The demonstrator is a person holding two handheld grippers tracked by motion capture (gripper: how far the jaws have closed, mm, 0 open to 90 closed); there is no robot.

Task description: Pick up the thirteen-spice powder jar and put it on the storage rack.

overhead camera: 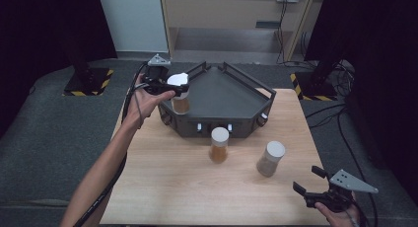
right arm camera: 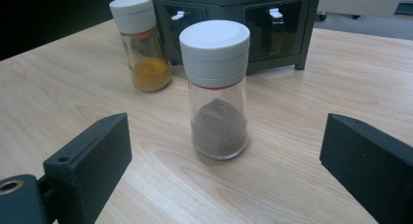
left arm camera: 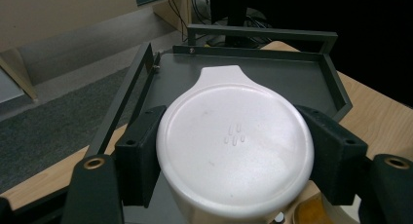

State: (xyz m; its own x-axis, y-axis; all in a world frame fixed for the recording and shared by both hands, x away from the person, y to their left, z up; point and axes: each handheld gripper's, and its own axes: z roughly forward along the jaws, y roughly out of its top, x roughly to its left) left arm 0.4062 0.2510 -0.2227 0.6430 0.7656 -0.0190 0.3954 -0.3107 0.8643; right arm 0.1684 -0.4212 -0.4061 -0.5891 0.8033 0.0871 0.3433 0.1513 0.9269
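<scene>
Left gripper [overhead camera: 170, 87] fingers pinch a white-capped spice jar [overhead camera: 179, 96] over the tray [overhead camera: 222, 89]. Right gripper [overhead camera: 310, 181] fingers spread, pepper jar [right arm camera: 216, 87] between and just ahead.

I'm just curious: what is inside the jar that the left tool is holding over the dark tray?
Below its white lid, the jar held by the left tool shows an orange-brown powder. How full it is can't be told, as lid and tool cover it above the tray.

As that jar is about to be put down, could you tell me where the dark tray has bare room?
The dark tray is bare from the held jar in the left gripper across to its far and right rails. The table in front is more crowded: the yellow-spice jar and grey-spice jar stand there.
</scene>
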